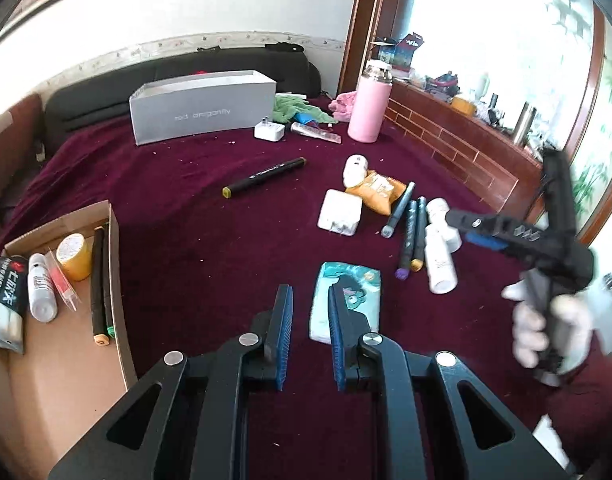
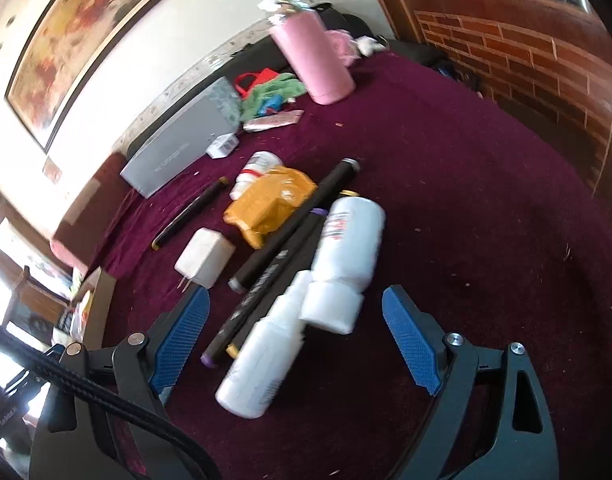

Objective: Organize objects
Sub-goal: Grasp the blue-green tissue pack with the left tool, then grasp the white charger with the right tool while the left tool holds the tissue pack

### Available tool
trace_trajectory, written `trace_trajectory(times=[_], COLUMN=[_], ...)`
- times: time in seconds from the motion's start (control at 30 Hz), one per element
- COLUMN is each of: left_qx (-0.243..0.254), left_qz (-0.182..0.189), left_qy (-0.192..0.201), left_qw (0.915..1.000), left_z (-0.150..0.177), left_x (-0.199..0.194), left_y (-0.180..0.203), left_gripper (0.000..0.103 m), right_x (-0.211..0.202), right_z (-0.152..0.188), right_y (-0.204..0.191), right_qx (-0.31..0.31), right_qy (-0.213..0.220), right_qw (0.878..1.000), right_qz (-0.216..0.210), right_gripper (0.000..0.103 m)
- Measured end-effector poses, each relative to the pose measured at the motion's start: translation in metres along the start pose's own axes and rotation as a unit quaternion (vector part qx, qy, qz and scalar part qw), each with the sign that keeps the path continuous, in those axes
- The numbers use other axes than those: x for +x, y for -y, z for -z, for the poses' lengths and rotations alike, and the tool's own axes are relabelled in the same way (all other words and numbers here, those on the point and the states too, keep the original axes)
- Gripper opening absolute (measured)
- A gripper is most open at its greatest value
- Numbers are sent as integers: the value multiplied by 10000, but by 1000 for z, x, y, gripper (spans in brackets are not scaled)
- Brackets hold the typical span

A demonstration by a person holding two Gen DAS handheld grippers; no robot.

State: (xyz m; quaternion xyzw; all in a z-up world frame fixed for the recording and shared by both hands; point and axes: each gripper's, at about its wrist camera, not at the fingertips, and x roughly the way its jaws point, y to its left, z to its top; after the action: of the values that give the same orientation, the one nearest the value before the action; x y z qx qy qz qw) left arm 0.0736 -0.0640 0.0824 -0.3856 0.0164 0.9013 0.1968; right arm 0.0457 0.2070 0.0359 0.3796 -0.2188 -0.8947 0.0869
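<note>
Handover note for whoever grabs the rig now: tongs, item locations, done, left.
Left tongs: nearly shut, empty, above the teal tissue pack.
Right tongs: open, empty, over the two white plastic bottles and dark marker pens.
Done: open cardboard box at left holds markers, a yellow tape roll, a white tube and a black packet.
Left on the maroon cloth: lone black marker with yellow cap, white charger block, orange snack bag, tissue pack, bottles, clustered markers.
Suggested next: right tongs close on the nearest bottle.
</note>
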Motion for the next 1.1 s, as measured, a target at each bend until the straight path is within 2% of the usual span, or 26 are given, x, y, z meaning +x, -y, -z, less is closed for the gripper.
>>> trace_trajectory(times=[0.03, 0.1, 0.23, 0.33, 0.4, 0.5, 0.53, 0.57, 0.6, 0.67, 0.77, 0.9, 1.1], left_qx=[54, 248, 394, 519, 850, 1097, 1102, 1136, 1118, 706, 109, -416, -743], left_qz=[47, 272, 265, 2, -243, -122, -10, -16, 98, 435, 742, 886, 883], left_qy=[-57, -272, -477, -499, -675, -589, -750, -715, -766, -853, -689, -350, 106], left_qw=[10000, 9990, 9977, 9974, 9938, 9921, 9911, 9909, 9907, 9929, 9948, 9946, 9933], left_z=[1, 2, -1, -8, -5, 3, 5, 9, 10, 10, 14, 21, 32], left_x=[4, 19, 47, 68, 87, 94, 98, 96, 94, 87, 62, 22, -28], left_y=[2, 14, 25, 26, 37, 54, 57, 61, 62, 52, 24, -8, -36], left_gripper=[18, 37, 39, 39, 40, 44, 44, 39, 22, 8, 8, 9, 9], right_x=[-1, -5, -11, -14, -13, -8, -5, 0, 6, 20, 45, 77, 113], right_z=[1, 0, -5, -12, -17, -28, -31, -35, -39, -44, -49, -47, -40], right_y=[-5, -19, -46, -63, -69, -76, -78, -80, -81, -85, -90, -101, -110], right_qx=[-13, -30, -366, -645, -730, -724, -708, -672, -643, -620, -570, -634, -699], right_qy=[-21, -129, -91, -90, -145, -266, -328, -392, -489, -700, -954, -1211, -1481], right_qw=[10000, 9997, 9992, 9979, 9972, 9969, 9968, 9968, 9965, 9953, 9937, 9905, 9834], right_qz=[-54, -224, -106, -49, -65, -148, -176, -204, -231, -263, -137, 118, 785], right_gripper=[90, 90, 90, 90, 90, 90, 90, 90, 90, 90, 90, 89, 82])
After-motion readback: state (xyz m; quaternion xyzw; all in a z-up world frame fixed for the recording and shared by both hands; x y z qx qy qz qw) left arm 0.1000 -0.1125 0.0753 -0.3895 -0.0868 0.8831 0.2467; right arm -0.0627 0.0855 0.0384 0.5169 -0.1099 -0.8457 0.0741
